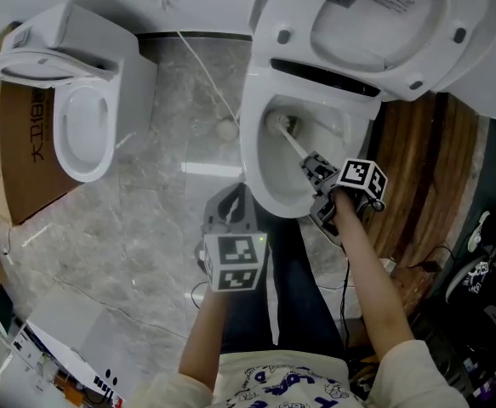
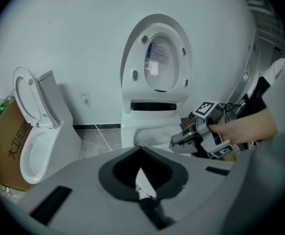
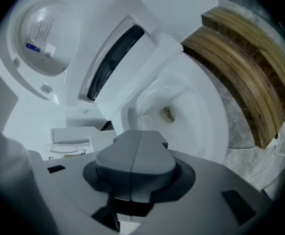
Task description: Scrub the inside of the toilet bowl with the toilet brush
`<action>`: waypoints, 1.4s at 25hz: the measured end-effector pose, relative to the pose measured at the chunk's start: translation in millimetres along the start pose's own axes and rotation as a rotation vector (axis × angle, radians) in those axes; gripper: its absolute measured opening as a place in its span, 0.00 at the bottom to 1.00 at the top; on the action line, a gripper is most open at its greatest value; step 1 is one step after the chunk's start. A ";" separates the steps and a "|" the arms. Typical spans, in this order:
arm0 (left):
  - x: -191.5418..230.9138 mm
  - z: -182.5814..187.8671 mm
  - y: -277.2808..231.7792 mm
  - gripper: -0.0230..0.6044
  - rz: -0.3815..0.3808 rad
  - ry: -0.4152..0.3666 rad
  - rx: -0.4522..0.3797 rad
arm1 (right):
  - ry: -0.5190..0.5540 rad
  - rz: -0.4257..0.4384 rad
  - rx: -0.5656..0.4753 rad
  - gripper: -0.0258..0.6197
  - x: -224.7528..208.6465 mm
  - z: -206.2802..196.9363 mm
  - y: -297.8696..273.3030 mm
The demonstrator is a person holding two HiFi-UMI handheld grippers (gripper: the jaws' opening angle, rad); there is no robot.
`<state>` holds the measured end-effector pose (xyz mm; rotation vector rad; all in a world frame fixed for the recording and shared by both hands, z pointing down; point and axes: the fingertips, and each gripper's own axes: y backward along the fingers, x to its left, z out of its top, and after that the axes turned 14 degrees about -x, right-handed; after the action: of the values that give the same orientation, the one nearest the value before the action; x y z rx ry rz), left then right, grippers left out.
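In the head view we saw the right gripper clamped on the toilet brush. Its arm was stretched forward, with the bristle head deep in the toilet bowl ahead of its fingers. The left gripper hovered short of the rim, fingers together and empty.

In the left gripper view, open floor lay beyond its fingers.

In the right gripper view, the closed fingers hid the handle. Blurry bristles showed just past them.

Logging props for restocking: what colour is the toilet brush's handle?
White; the toilet brush handle shows best in the head view.
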<state>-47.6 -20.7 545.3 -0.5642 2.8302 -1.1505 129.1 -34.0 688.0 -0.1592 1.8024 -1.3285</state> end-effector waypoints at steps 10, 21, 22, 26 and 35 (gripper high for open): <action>-2.3 1.4 5.1 0.04 0.003 -0.005 -0.007 | 0.206 -0.027 0.154 0.31 -12.9 -31.4 33.8; -3.6 0.4 9.0 0.04 0.007 -0.005 -0.011 | 0.288 -0.099 0.264 0.31 -70.1 -48.9 69.4; -3.7 0.3 9.1 0.04 0.007 -0.006 -0.011 | 0.311 -0.103 0.271 0.31 -72.6 -47.4 70.6; -4.4 -1.4 10.5 0.04 0.007 -0.013 -0.009 | 0.449 -0.134 0.310 0.31 -79.3 -37.7 74.8; -1.2 -3.4 12.7 0.04 0.016 -0.012 -0.005 | 0.988 -0.220 0.344 0.31 -81.0 -0.3 65.3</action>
<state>-51.1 -9.7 539.0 -0.5453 2.8226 -1.1340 203.0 38.7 679.3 0.6060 2.3211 -2.0683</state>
